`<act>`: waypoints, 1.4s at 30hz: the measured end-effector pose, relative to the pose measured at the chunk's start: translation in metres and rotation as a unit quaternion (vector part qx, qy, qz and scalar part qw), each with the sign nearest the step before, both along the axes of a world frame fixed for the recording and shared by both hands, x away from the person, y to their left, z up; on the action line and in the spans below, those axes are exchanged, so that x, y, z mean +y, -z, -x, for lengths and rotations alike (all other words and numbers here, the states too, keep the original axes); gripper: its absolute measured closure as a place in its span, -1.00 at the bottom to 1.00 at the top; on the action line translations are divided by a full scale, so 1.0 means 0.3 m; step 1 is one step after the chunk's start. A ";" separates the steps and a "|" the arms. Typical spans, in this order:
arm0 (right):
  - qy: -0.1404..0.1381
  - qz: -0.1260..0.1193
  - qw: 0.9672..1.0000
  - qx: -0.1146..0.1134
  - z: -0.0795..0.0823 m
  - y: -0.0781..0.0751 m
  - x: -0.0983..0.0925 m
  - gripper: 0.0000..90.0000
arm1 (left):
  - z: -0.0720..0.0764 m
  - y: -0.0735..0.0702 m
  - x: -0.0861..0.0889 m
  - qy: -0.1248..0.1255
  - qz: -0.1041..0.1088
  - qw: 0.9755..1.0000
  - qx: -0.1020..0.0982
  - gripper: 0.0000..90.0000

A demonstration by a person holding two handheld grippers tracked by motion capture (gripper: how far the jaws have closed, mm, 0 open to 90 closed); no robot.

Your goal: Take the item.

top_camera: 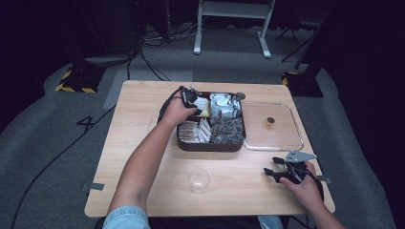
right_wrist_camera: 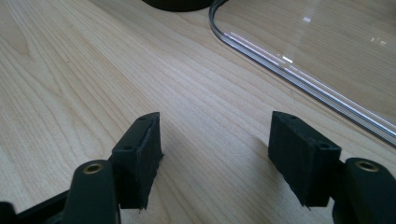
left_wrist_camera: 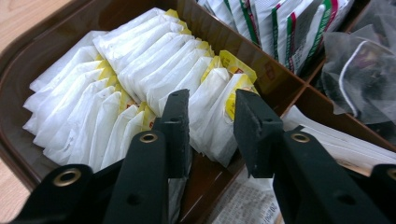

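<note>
White tea sachets (left_wrist_camera: pixel 140 65) with yellow tags, packed upright in rows

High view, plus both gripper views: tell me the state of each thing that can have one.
Brown tea box: open, lid off, compartments filled.
Clear lid: flat on the table, right of the box.
Plastic cup: upright, empty.
Left tongs: jaws apart around a white sachet; whether they press it is unclear.
Right tongs: open, nothing between them, over bare table.
</note>
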State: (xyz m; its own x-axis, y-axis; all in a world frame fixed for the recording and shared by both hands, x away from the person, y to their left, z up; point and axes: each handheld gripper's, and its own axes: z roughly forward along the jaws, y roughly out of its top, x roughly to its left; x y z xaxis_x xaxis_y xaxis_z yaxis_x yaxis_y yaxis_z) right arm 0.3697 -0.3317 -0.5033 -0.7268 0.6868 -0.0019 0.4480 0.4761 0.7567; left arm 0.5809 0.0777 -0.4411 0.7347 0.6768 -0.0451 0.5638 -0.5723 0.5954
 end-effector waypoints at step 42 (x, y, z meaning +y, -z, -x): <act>0.000 0.000 1.000 0.000 0.000 0.000 0.000 -0.23 | 0.084 -0.177 0.006 0.059 0.025 0.998 -0.029 1.00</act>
State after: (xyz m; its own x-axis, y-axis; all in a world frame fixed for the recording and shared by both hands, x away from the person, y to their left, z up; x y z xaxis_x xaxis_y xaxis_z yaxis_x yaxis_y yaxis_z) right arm 0.3696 -0.3317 -0.5033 -0.7268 0.6868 -0.0017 0.4481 0.4761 0.7567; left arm 0.5556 0.0794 -0.3881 0.8113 0.5838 -0.0316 0.4582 -0.6013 0.6546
